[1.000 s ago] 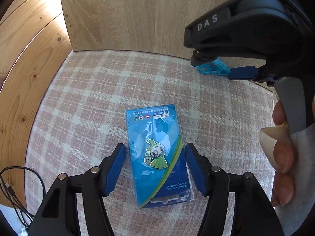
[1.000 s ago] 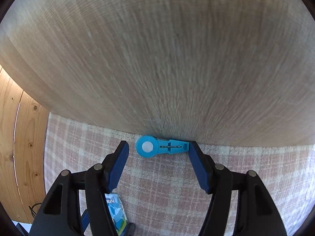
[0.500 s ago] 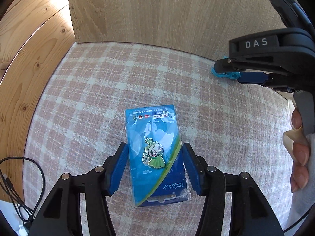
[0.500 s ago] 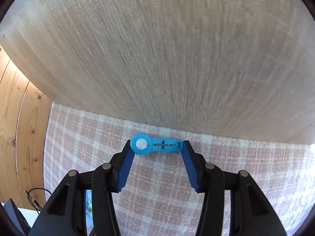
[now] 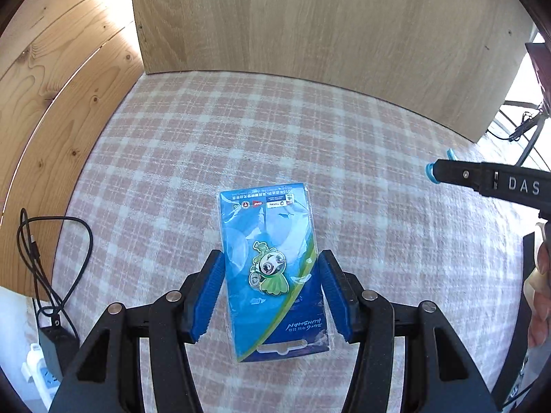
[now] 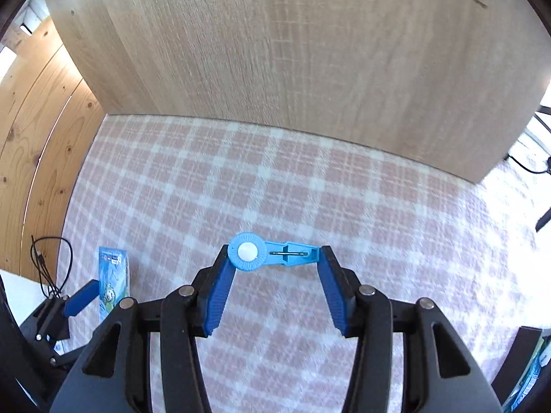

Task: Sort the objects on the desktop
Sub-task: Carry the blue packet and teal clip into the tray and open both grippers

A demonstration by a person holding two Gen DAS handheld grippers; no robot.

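Observation:
A blue card package with a green cartoon figure lies between the pads of my left gripper, which is shut on its long sides just above the checked cloth. My right gripper is shut on a small blue plastic tool with a round white-centred head, held by its two ends above the cloth. The package also shows in the right wrist view, low on the left, and the right gripper shows in the left wrist view at the right edge.
A pale wooden panel stands along the back of the cloth. Knotty wooden boards run down the left. A black cable and a white power strip lie at the lower left. More cables lie at the far right.
My right gripper has closed on the blue tool and drawn it back from the panel. My left gripper has closed on the package and pulled back with it.

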